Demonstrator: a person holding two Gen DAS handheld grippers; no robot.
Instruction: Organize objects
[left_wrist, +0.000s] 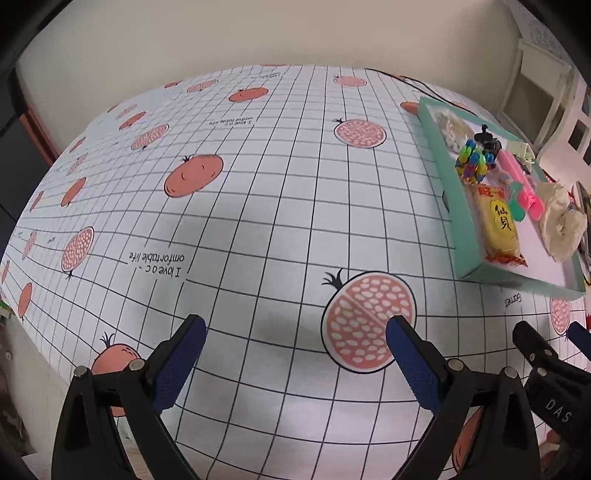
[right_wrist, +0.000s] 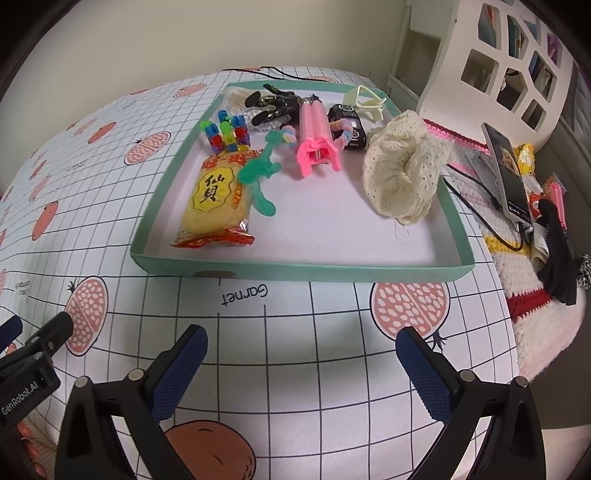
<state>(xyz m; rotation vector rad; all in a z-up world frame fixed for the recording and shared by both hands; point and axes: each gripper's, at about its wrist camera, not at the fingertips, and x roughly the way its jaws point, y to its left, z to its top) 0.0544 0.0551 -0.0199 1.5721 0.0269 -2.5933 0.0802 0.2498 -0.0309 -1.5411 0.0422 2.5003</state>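
A shallow teal tray sits on the tablecloth ahead of my right gripper, which is open and empty near the table's front. In the tray lie a yellow snack packet, a green rubbery toy, a pink hair clip, a multicoloured block toy, a cream knitted hat and a black toy. My left gripper is open and empty over bare cloth. The tray lies to its far right.
The table has a white grid cloth with pomegranate prints. Right of the tray are a phone on a stand with cables, a black glove and a crocheted mat. A white shelf stands behind.
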